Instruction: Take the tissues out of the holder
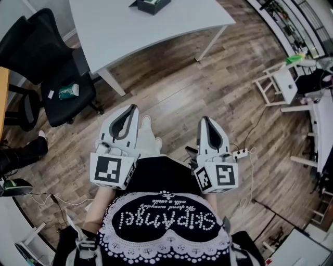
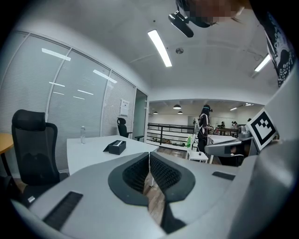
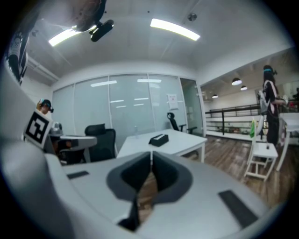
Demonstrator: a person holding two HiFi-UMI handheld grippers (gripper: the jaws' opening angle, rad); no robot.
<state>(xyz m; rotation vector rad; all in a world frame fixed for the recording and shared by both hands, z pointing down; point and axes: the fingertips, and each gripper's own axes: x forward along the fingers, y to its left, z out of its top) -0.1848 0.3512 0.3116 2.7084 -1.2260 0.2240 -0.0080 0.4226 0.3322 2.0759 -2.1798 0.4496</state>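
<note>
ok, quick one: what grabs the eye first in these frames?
Two white grippers, left and right, are held side by side in the middle of the head view, both shut and empty. Ahead stands a white table with the dark holder on it, at the view's top edge. A black chair stands left of the table, with a small green item on its seat.

A black office chair (image 1: 41, 52) stands beside a white table (image 1: 171, 26).

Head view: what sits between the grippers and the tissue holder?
Just bare wood floor, then open white table top up to the tissue holder, in the head view. The office chair stands off left.
</note>
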